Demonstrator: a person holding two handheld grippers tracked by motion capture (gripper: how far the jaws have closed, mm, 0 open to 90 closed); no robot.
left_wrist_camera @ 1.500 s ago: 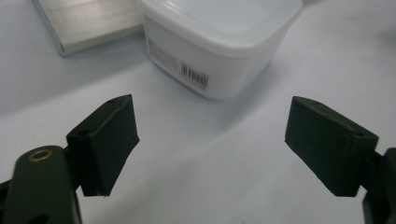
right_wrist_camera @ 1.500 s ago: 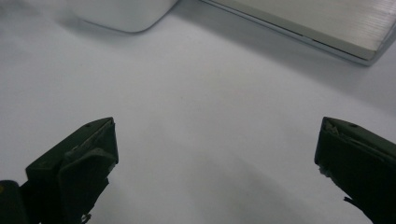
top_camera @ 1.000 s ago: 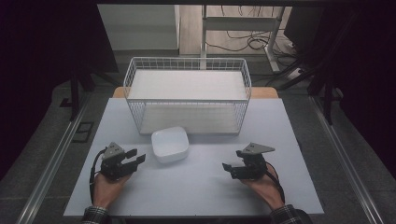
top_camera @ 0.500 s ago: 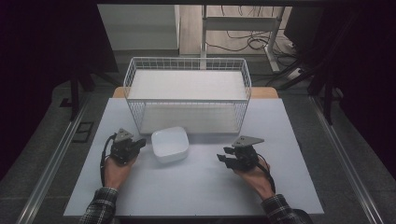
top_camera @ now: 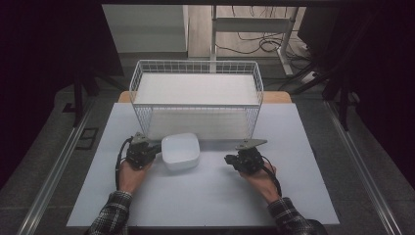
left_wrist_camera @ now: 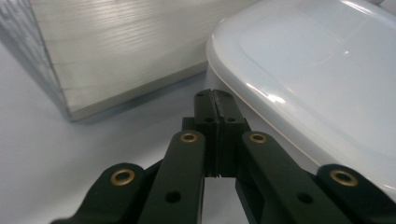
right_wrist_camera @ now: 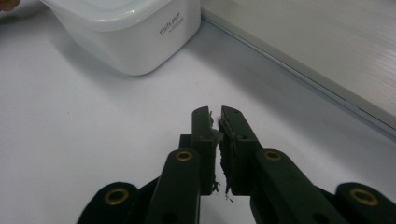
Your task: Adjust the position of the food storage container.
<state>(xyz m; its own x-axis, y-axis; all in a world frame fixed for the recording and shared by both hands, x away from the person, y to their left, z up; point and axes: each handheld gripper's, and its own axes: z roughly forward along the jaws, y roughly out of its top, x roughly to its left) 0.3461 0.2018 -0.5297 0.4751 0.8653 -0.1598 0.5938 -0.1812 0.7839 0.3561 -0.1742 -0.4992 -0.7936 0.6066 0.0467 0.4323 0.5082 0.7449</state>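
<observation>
A white lidded plastic container point(top_camera: 180, 151) sits on the white table mat just in front of the wire basket. My left gripper point(top_camera: 155, 149) lies at the container's left edge, jaws shut with nothing between them. In the left gripper view its closed tips point(left_wrist_camera: 215, 100) rest beside the container's lid point(left_wrist_camera: 317, 70). My right gripper point(top_camera: 228, 159) is to the right of the container, apart from it and pointing toward it. Its jaws point(right_wrist_camera: 217, 114) have just been closing and stand together, holding nothing. The container point(right_wrist_camera: 126, 32) lies ahead and to the left in the right gripper view.
A white wire basket point(top_camera: 142, 88) stands at the back of the white mat point(top_camera: 210, 196), its low front wall point(left_wrist_camera: 121, 51) close behind the container and also along the right of the right gripper view point(right_wrist_camera: 317, 46). Dark floor and rails flank the table.
Both hands slid inward toward the container. The left gripper has reached its left edge. Both pairs of jaws went from open to closed.
</observation>
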